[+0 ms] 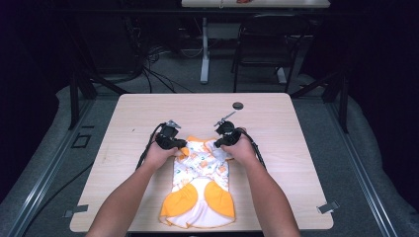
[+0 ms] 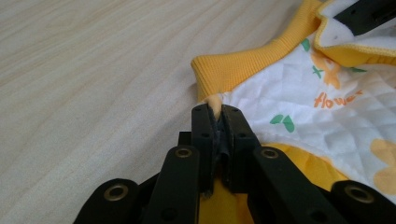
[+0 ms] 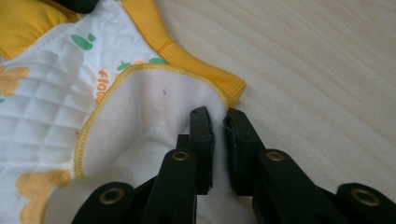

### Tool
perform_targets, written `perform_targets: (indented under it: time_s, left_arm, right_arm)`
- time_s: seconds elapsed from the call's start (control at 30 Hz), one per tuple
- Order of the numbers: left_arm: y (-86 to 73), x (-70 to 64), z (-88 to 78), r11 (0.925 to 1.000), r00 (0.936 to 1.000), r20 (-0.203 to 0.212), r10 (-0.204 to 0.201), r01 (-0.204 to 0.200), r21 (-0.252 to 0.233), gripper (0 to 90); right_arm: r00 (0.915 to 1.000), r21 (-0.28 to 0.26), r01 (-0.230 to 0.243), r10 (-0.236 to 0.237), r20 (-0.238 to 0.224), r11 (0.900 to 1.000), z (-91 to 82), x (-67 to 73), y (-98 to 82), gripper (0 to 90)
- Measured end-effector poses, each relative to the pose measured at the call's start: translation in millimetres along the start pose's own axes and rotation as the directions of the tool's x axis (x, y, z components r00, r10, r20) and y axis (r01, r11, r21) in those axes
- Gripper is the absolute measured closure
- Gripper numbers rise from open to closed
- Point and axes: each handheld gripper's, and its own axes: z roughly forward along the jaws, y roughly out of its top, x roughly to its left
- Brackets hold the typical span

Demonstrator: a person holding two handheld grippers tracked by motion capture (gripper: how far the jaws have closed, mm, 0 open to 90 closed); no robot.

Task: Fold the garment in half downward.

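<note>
Quilted garment corners pinched between both claws.

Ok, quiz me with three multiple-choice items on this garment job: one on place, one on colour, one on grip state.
1. Where does the garment lie on the table?
A. far left corner
B. near edge, middle
C. beside the dark disc

2. What colour is its ribbed trim?
A. blue
B. green
C. orange-yellow

3. How stand the left gripper jaws?
A. closed on the garment's edge
B. wide open above bare wood
C. closed on a cable

Answers: 1 B, the high view shows it at the near edge; 2 C, both gripper views show it; 3 A, fabric is pinched between them.
</note>
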Motion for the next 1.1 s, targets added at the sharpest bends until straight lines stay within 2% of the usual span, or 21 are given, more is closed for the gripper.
perform_targets:
  time_s: [0.07,0.1,0.13,0.17,0.33,0.4,0.53,0.57,0.7,0.9,1.0,1.03,1.1]
  left_arm:
    - [0.2,0.1,-0.6,1.0,1.0,0.0,0.002,-0.002,0.002,85.3]
    - [0.4,-0.6,-1.2,1.0,1.0,0.0,0.004,-0.004,0.005,85.6]
    - [0.4,-0.9,-1.5,1.0,1.0,0.001,0.005,-0.005,0.007,85.7]
    - [0.4,-0.9,-1.5,1.0,1.0,0.001,0.005,-0.005,0.007,85.8]
    - [1.3,-1.5,-2.1,0.9999,1.0,-0.003,0.009,-0.009,0.011,85.9]
    - [2.5,-1.4,-3.7,0.9999,1.0,0.002,0.008,-0.008,0.01,86.0]
    - [4.4,-1.6,-6.9,1.0,1.0,-0.002,0.0,0.0,0.002,86.2]
    - [5.0,-1.5,-7.6,1.0,1.0,0.004,0.001,-0.001,0.001,86.2]
    - [9.5,-3.7,-12.8,0.9999,0.9999,0.0,0.013,-0.013,-0.005,86.3]
    - [18.4,-5.3,-24.9,0.9991,0.9994,-0.007,0.033,-0.033,-0.027,86.5]
    - [22.1,-6.5,-30.7,0.9984,0.9993,-0.01,0.037,-0.037,-0.043,86.6]
    - [24.9,-6.4,-35.3,0.9979,0.9992,-0.012,0.039,-0.039,-0.052,86.6]
    - [26.7,-6.3,-37.5,0.9976,0.9993,-0.013,0.035,-0.036,-0.06,86.6]
  right_arm:
    - [0.9999,0.009,0.01,-0.01,0.002,1.0,-1.0,-0.1,0.6,82.5]
    - [0.9997,-0.037,-0.024,0.024,0.006,0.999,0.9,3.5,-0.7,82.7]
    - [0.9999,-0.027,-0.01,0.01,0.005,1.0,-0.3,2.9,0.0,82.7]
    - [0.9998,0.01,0.02,-0.02,-0.002,1.0,-3.3,1.1,1.7,82.8]
    - [0.9997,0.014,0.024,-0.024,0.001,1.0,-4.6,0.9,2.0,82.8]
    - [1.0,-0.007,0.005,-0.005,-0.003,1.0,-4.9,2.4,2.1,82.7]
    - [0.9998,0.006,0.011,-0.011,-0.015,1.0,-9.6,0.2,3.6,82.7]
    - [0.9999,-0.009,-0.002,0.001,-0.014,1.0,-10.6,1.1,3.5,82.6]
    - [0.9998,-0.012,0.013,-0.013,-0.014,1.0,-16.7,2.0,5.4,82.7]
    - [0.9998,-0.054,0.003,-0.004,-0.019,0.999,-30.4,1.2,7.1,82.7]
    - [0.9997,-0.062,0.021,-0.022,-0.013,0.998,-38.4,2.4,11.0,82.7]
    - [0.9987,-0.064,0.051,-0.051,-0.005,0.997,-44.8,3.0,15.3,82.8]
    - [0.9978,-0.069,0.066,-0.065,0.012,0.995,-51.3,5.9,20.2,82.7]
